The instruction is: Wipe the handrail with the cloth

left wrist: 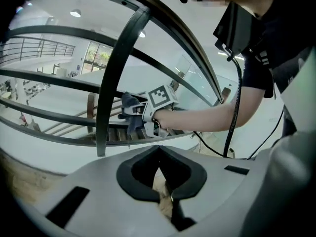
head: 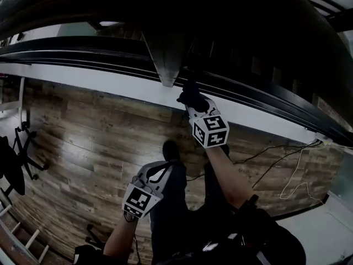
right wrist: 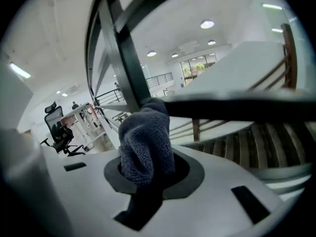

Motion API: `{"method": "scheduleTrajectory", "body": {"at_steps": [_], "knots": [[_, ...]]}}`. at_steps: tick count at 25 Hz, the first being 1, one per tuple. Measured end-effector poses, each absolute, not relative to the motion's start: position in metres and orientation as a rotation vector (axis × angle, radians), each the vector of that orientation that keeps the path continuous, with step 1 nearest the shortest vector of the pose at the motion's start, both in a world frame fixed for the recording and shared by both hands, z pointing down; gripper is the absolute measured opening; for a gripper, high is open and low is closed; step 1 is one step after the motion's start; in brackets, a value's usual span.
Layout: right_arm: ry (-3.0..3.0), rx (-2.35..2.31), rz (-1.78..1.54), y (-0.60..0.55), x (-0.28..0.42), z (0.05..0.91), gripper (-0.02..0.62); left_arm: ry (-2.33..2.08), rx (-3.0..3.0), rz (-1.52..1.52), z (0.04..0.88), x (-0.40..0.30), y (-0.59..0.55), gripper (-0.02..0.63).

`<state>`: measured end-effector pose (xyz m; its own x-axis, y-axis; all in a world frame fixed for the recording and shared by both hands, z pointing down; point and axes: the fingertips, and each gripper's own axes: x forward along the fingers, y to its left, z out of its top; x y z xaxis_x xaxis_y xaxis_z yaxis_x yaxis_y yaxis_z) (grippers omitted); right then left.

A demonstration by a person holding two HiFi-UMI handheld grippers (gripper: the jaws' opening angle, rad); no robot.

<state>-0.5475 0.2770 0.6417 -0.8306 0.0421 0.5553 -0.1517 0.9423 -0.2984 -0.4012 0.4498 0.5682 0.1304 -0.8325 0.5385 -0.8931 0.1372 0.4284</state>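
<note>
A dark handrail curves across the top of the head view. My right gripper reaches up to it, shut on a dark grey cloth that presses against the rail. In the right gripper view the bunched cloth fills the jaws and touches the dark bar of the handrail. My left gripper hangs lower, near the person's legs, away from the rail. Its jaws are shut with nothing between them. From there I see the right gripper and the cloth at the rail.
A dark baluster post stands just left of the right gripper. Far below lies a wooden floor with an office chair at the left and cables at the right. Wooden stair treads lie behind the rail.
</note>
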Motion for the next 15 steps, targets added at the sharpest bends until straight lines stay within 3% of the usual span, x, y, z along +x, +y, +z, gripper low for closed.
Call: {"method": "scheduleTrajectory", "body": {"at_steps": [6, 11, 15], "knots": [[-2.476, 0.087, 0.377, 0.25, -0.578, 0.733, 0.066, -1.655, 1.788, 0.179, 0.622, -0.394, 0.422, 0.006], [-2.498, 0.06, 0.304, 0.246, -0.615, 0.745, 0.066, -1.646, 1.837, 0.16, 0.633, -0.391, 0.399, 0.006], [-2.421, 0.024, 0.242, 0.24, -0.596, 0.747, 0.067, -1.627, 1.844, 0.161, 0.631, -0.389, 0.395, 0.006]]}}
